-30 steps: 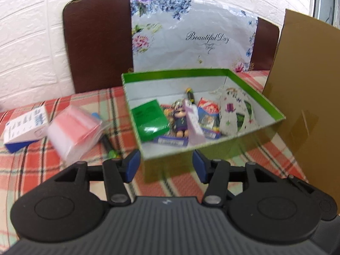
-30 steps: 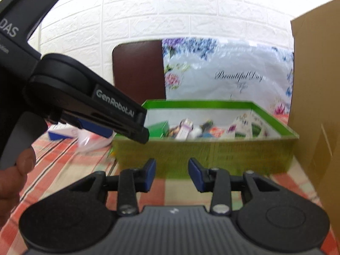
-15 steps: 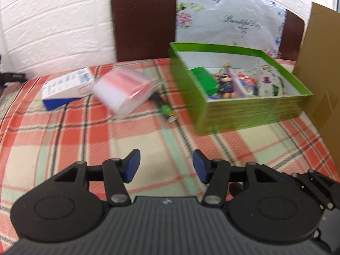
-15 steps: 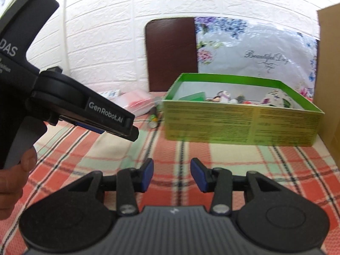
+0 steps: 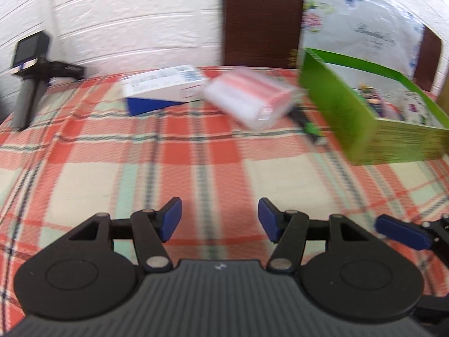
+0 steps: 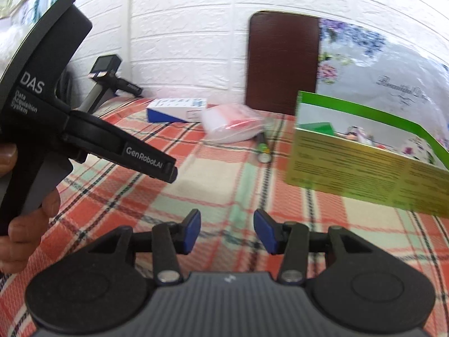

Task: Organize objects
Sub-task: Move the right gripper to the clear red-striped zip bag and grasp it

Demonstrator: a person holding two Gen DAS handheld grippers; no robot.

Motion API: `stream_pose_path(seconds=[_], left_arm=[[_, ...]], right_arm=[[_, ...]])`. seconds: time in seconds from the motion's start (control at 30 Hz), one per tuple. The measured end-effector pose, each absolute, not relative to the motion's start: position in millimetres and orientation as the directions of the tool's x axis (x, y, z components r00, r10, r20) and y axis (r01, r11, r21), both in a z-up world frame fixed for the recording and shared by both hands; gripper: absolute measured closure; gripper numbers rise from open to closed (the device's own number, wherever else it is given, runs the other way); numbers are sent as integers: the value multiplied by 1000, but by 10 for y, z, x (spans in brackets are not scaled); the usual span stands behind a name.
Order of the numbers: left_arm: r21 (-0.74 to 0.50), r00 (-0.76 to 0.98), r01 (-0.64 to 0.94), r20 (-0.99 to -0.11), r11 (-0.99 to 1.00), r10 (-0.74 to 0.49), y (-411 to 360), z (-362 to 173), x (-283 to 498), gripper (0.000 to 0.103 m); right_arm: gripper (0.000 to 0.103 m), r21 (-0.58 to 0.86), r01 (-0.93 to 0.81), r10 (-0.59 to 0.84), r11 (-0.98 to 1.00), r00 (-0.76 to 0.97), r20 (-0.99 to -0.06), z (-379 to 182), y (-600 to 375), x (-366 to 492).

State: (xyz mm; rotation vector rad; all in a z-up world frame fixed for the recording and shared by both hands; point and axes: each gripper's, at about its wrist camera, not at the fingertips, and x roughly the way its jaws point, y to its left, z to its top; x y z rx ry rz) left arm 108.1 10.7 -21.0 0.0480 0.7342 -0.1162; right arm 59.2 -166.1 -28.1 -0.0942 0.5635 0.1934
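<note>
A green box (image 5: 362,120) holding several small items stands at the right on the plaid tablecloth; it also shows in the right wrist view (image 6: 364,163). A white and blue box (image 5: 162,90) (image 6: 176,109), a clear pack of pink sheets (image 5: 252,98) (image 6: 233,123) and a green-tipped marker (image 5: 307,123) (image 6: 263,147) lie left of it. My left gripper (image 5: 219,220) is open and empty, low over the cloth. My right gripper (image 6: 227,230) is open and empty. The left gripper's body (image 6: 84,134) shows at the left of the right wrist view.
A black handheld device (image 5: 31,64) (image 6: 109,81) stands at the table's far left by the white brick wall. A dark brown chair back (image 5: 261,16) with a floral bag (image 6: 393,78) is behind the table.
Both grippers have pulled back and swung left, away from the green box. The loose objects now sit nearer the middle of both views. Both stay open and empty.
</note>
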Motion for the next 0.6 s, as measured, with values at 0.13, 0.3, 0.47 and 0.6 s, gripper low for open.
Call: stream_pose_path(seconds=[0.13,0.3,0.47,0.6], left_arm=[[16,769,51,-639,999,-29,439,-273,1120,33],[7,818,-4,-574,1000,7,792,-367,1130,18],[-122,847,11,-526,992,-74,955,-368,1097,13],[-175,856,23,-506,984,-110,1009,-391,1092,10]], right_arm=[[56,-65,-243,165,968,810,-563,-337,-1491,752],[50,-147,-278,161,949,832,-531,-298,-1296,1046],[35,-280,-246,84,928,870,-486,-286,-1120,1552],[11,-390,-192,2,901,899,-438,-337,-1029,1940]])
